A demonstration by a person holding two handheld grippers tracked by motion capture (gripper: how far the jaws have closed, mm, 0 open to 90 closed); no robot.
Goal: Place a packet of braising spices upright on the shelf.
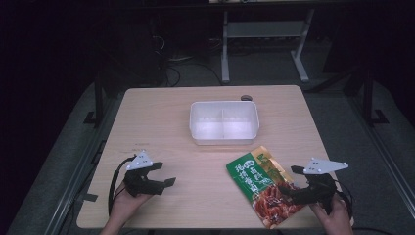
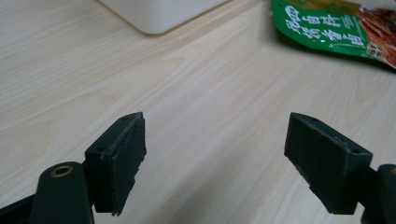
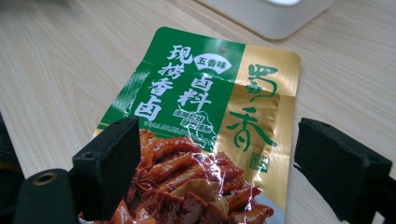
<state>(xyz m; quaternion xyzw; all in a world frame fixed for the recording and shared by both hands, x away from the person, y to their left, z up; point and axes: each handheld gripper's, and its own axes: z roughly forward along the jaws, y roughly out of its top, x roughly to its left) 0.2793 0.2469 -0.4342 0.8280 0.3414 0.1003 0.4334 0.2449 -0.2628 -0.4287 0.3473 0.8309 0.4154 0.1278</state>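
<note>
The room behind your table (image 1: 161, 127) is dark, so the frame legs and cables back there are hard to make out, and a small dark object (image 1: 246, 97) at the far edge is too small to identify. Your forearms are cut off at the bottom of the high view. The white two-compartment bin (image 1: 223, 122) sits mid-table, far side, with its near wall just beyond the top corner of the seasoning packet (image 1: 263, 183) (green and gold, printed with braised meat). The packet lies flat at the near right, its lower corner close to the table's front edge. Your right gripper (image 1: 296, 183) hovers over the packet's lower right part, jaws spread wide with the packet under the gap, pads (image 3: 109, 163) not pressing on it. Your left gripper (image 1: 164, 175) sits well apart at the near left, jaws equally wide, bare wood between them.
</note>
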